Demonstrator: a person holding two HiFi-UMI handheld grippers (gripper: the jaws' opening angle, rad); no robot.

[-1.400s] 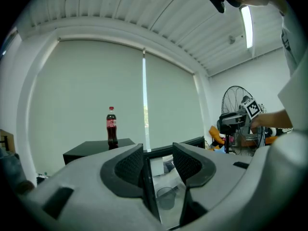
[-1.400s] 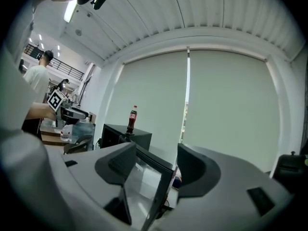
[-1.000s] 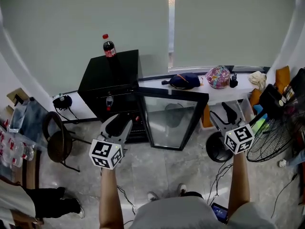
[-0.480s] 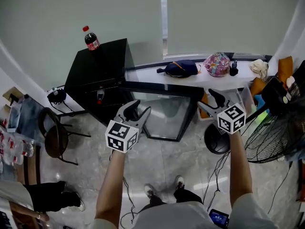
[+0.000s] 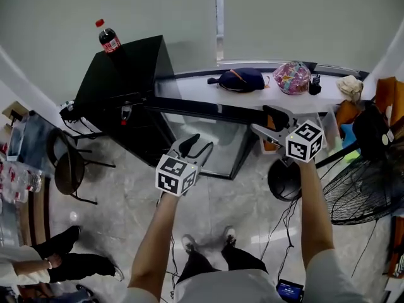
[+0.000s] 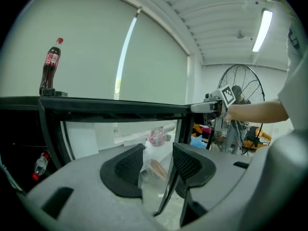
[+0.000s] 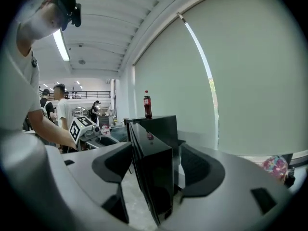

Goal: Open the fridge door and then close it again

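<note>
Head view has the black fridge (image 5: 129,74) at the left with its glass door (image 5: 208,142) swung wide open, sticking out over the floor. Inside on a shelf there's one small bottle with a red cap (image 5: 125,113); the rest of the inside is too dark to read. A cola bottle (image 5: 108,38) stands upright on top of the fridge.

Right tongs (image 5: 264,121) are at the door's free top corner. The door edge sits between the jaws, and they're opening up. The right gripper view shows a gap beside one pad, so no squeeze on it.

Left tongs (image 5: 199,145) hover in front of the glass, jaws apart, gripping nothing.

Behind the door, a white worktop (image 5: 196,93) carries a dark bag (image 5: 243,79) and a pink patterned bag (image 5: 294,77).
</note>
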